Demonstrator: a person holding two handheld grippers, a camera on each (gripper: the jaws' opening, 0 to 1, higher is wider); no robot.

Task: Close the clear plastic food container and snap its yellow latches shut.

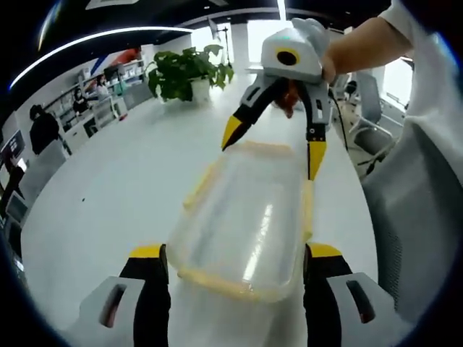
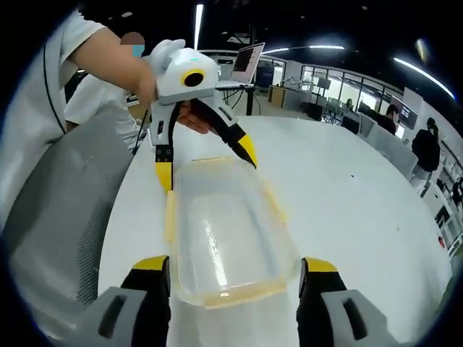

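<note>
Left claw (image 1: 235, 260) wide open, straddling clear container (image 1: 242, 217) | right claw (image 2: 235, 273) wide open, straddling opposite end

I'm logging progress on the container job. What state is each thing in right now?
Container: lid on, lying flat on the table; yellow latches look not yet snapped, though that is hard to tell.
Left gripper: jaws open, straddling one end of the container.
Right gripper: jaws open, straddling the other end.
Plant: upright in its pot.
Laptop: open.
</note>
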